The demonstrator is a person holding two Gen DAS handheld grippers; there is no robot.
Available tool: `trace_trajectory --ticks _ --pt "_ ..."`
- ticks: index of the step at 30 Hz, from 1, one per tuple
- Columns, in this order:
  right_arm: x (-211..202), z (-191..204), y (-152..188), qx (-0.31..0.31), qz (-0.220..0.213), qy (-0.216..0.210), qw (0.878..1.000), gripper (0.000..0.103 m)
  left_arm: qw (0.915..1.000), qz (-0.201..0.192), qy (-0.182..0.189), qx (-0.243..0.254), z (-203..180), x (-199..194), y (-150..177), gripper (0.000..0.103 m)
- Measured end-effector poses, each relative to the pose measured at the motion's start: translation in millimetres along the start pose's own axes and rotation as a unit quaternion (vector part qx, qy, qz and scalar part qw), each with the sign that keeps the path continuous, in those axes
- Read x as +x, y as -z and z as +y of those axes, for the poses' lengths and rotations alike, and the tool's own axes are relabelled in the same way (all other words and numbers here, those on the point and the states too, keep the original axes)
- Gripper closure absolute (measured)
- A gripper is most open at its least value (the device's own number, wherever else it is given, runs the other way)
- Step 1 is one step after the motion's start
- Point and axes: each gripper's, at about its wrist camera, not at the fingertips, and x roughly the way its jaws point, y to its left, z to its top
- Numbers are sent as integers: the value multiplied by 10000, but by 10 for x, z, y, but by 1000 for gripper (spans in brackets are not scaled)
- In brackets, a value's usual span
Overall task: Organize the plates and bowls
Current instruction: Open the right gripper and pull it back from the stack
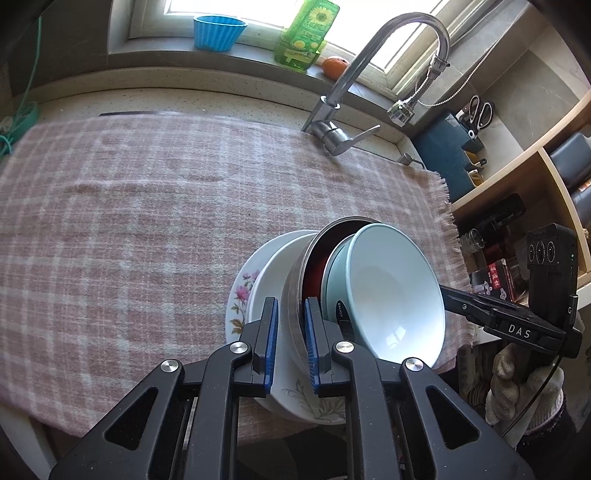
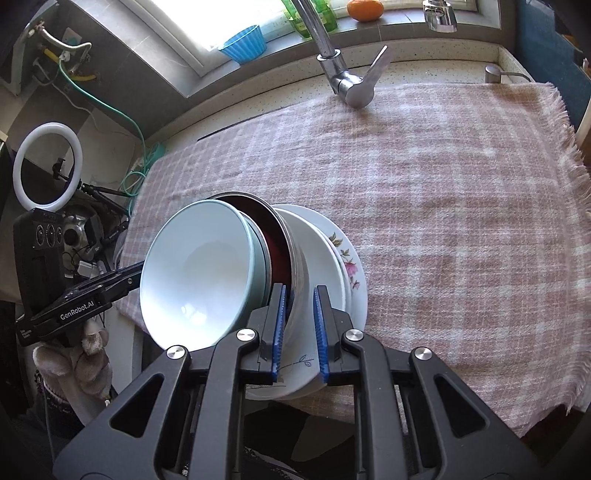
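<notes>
A stack of dishes is held tilted above the pink checked cloth: a floral plate, a white dish, a steel bowl with a red inside, and a pale blue bowl nested in it. My left gripper is shut on the steel bowl's rim from one side. My right gripper is shut on the stack's edge from the opposite side, its pads around the steel bowl and white dish. The blue bowl and floral plate show there too.
A tap stands at the cloth's far edge. A blue cup, green bottle and orange sit on the windowsill. Shelves with containers are on the right. A ring light stands on the left.
</notes>
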Motion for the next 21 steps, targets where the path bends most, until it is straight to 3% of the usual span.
trace_trajectory --ticks 2,10,14,18,21 --pt "-54 -12 -9 -89 -72 17 9999 69 9999 -85 -128 20 -32 -37 17 90" --pt "-231 9 -82 -697 -265 41 9972 62 9936 -762 -790 -249 -148 -341 169 79" --pt "-398 175 -66 -1359 -525 95 9893 44 9877 -1064 -1083 -377 -345 -469 322 67" --pt "-532 350 12 -1951 -736 122 9779 33 9836 -1228 -1272 -348 -646 -493 481 45" --pt "-570 419 69 -2055 -759 -11 9757 29 9808 -1287 -1412 -382 -807 -492 572 44"
